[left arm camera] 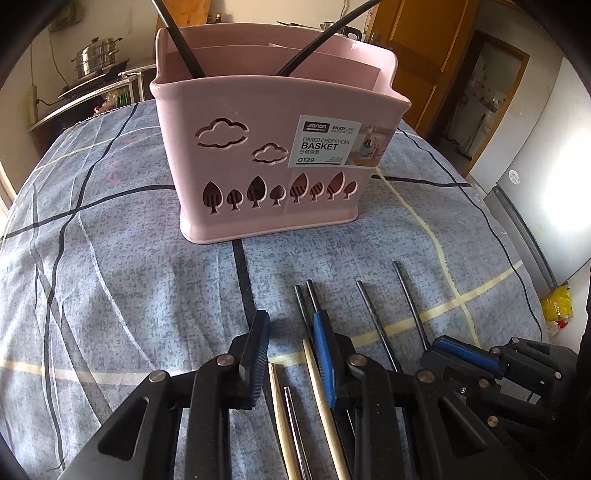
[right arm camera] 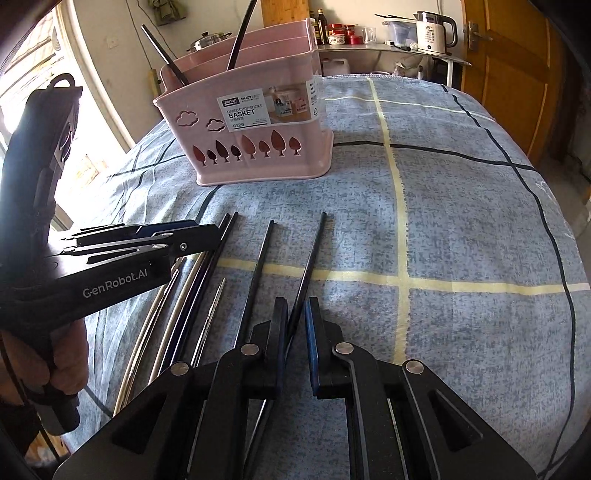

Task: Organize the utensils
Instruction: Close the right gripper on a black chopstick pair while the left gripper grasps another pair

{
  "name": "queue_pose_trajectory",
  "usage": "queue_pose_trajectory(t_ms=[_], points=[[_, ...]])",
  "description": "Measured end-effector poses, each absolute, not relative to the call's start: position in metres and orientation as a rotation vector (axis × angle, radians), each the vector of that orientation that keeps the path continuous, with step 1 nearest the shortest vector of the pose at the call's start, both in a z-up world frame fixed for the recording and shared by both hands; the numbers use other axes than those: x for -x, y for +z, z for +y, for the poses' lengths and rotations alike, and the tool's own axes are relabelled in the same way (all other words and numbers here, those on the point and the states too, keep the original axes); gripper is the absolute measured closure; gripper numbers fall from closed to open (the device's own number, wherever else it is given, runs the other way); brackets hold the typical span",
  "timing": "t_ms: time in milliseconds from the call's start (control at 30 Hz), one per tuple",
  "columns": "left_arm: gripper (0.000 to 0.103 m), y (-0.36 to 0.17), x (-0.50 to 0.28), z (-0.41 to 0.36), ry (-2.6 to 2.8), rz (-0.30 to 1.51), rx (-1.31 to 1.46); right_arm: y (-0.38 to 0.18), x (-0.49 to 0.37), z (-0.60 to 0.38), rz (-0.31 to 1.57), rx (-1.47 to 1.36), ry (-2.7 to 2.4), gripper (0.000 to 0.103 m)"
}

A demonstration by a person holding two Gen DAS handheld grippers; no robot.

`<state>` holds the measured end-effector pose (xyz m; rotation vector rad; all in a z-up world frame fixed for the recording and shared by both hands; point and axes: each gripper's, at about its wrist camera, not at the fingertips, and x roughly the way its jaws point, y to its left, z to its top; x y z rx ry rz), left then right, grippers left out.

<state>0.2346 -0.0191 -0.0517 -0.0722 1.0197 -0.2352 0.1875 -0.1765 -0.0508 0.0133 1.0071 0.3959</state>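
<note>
A pink divided chopstick basket (left arm camera: 258, 147) (right arm camera: 255, 147) stands upright on the cloth with two black chopsticks (left arm camera: 181, 44) leaning in it. Before it lie several chopsticks side by side. My left gripper (left arm camera: 291, 317) is open and low over the cloth. Two wooden chopsticks (left arm camera: 317, 380) and a metal one (left arm camera: 293, 417) lie loose between its pads, and a black pair (left arm camera: 308, 299) shows just beyond its right finger. My right gripper (right arm camera: 296, 302) (left arm camera: 436, 345) is shut on the rightmost black chopstick (right arm camera: 314, 251), which still lies on the cloth. Another black chopstick (right arm camera: 264, 254) lies just left of it.
The table has a blue-grey checked cloth (right arm camera: 461, 221). A person's hand (right arm camera: 66, 362) grips the left tool's handle at the table's left edge. Behind are a steamer pot (left arm camera: 96, 55), a counter with a kettle (right arm camera: 436, 31) and a wooden door (right arm camera: 513, 74).
</note>
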Motion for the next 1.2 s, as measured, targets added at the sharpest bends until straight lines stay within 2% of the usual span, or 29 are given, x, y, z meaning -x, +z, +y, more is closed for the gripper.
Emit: queue_pose_trajectory(t_ms=[200, 433, 833, 1000, 1200], points=[[0.079, -0.052, -0.236, -0.026, -0.2, 1.024, 0.029, -0.051, -0.188, -0.177, 1.006, -0.013, 0.395, 0.093], [0.095, -0.053, -0.244, -0.036, -0.177, 1.031, -0.024, -0.051, -0.194, -0.18, 1.019, -0.036, 0.389, 0.093], [0.095, -0.054, -0.245, -0.026, -0.201, 1.037, 0.011, -0.052, -0.223, -0.169, 1.066, -0.012, 0.383, 0.093], [0.096, -0.053, -0.247, -0.027, -0.211, 1.038, 0.028, -0.053, -0.229, -0.168, 1.065, -0.012, 0.38, 0.097], [0.098, -0.035, -0.243, -0.02, -0.257, 1.003, 0.111, -0.04, -0.228, -0.177, 1.044, -0.043, 0.39, 0.097]])
